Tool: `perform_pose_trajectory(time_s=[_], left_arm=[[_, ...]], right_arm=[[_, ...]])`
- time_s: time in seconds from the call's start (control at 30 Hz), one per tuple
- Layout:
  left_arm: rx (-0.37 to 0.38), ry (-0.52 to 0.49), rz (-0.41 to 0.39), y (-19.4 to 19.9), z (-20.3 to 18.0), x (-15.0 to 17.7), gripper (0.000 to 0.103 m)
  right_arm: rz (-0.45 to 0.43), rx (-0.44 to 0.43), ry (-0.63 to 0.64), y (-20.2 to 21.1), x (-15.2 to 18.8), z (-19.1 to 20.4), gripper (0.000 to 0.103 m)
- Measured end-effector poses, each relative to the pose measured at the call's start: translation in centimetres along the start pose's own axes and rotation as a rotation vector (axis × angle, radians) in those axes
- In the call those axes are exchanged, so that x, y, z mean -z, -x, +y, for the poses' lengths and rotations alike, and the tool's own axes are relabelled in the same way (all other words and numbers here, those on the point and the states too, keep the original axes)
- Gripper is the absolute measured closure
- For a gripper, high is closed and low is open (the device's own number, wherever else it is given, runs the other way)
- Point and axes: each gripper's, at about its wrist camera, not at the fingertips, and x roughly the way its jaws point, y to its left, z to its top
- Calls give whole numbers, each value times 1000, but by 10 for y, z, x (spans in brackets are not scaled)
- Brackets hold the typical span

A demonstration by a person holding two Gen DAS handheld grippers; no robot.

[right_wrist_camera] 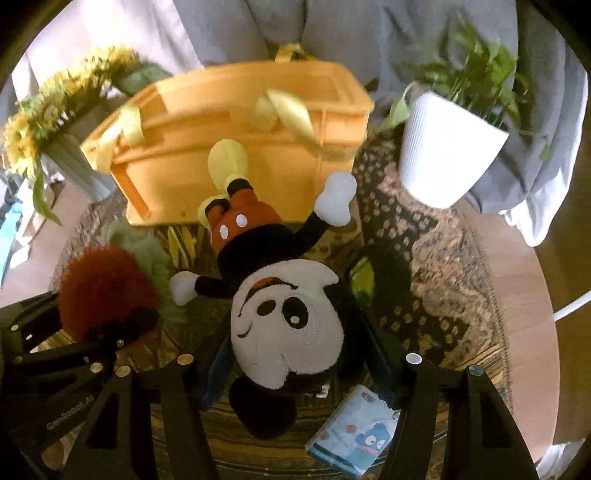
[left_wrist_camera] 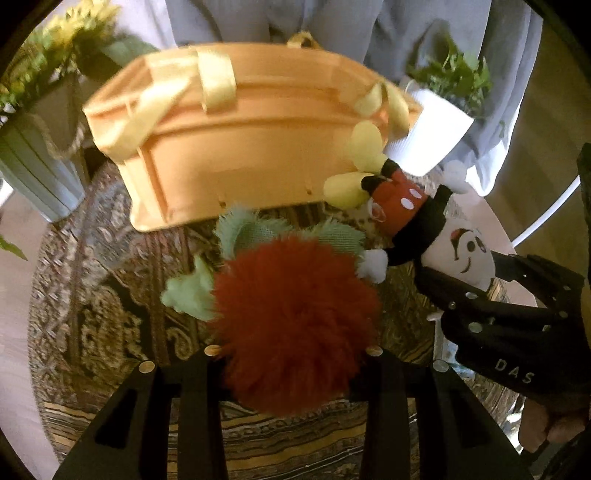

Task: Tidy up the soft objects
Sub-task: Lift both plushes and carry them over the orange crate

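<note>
A home living space: patterned rug (right_wrist_camera: 424, 236) on a wooden floor (right_wrist_camera: 524, 295), potted plant (right_wrist_camera: 443, 147), sunflowers (right_wrist_camera: 33, 122), grey curtains (right_wrist_camera: 351, 29) behind.

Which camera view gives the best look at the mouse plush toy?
The right wrist view: the mouse plush toy fills its centre, head gripped by the right gripper, face, red shorts and yellow shoes visible. The left wrist view shows it smaller and blurred at the right, behind the red fluffy toy.

Two plush toys (right_wrist_camera: 284, 325) (left_wrist_camera: 295, 325), one orange bin (right_wrist_camera: 236, 147), two potted plants (right_wrist_camera: 447, 147) (right_wrist_camera: 55, 147), one tissue pack (right_wrist_camera: 354, 428)
</note>
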Motion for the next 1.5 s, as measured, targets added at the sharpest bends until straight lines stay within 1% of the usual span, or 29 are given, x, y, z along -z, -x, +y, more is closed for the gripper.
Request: perform_pose_trajectory(time_s=[0.07, 0.3, 0.4, 0.6, 0.77, 0.93, 1.2, 1.37, 1.47, 1.5], left_arm=[[-2, 2, -21, 8, 2, -3, 67], [-30, 4, -143, 45, 5, -19, 67], [-40, 1, -182, 58, 9, -27, 67], [-62, -4, -248, 76, 11, -41, 67], [-78, -13, -285, 83, 17, -55, 67], [-74, -11, -308, 87, 22, -74, 67], [-87, -14, -339, 89, 32, -103, 67], [-105, -35, -346, 85, 35, -121, 67], [-128, -51, -343, 80, 36, -132, 67], [-132, -54, -334, 77, 37, -141, 67]], right_arm=[[-29, 1, 1, 9, -5, 1, 39], [-129, -11, 18, 41, -26, 9, 39], [-164, -17, 25, 51, -35, 12, 39], [-223, -30, 51, 63, -50, 21, 39], [-250, -30, 74, 64, -67, 28, 39], [-269, -36, 97, 64, -94, 33, 39], [-323, -18, 132, 70, -129, 41, 39], [-310, -26, 155, 63, -149, 42, 39], [-285, -28, 180, 52, -161, 42, 39], [-267, -28, 190, 47, -167, 42, 39]])
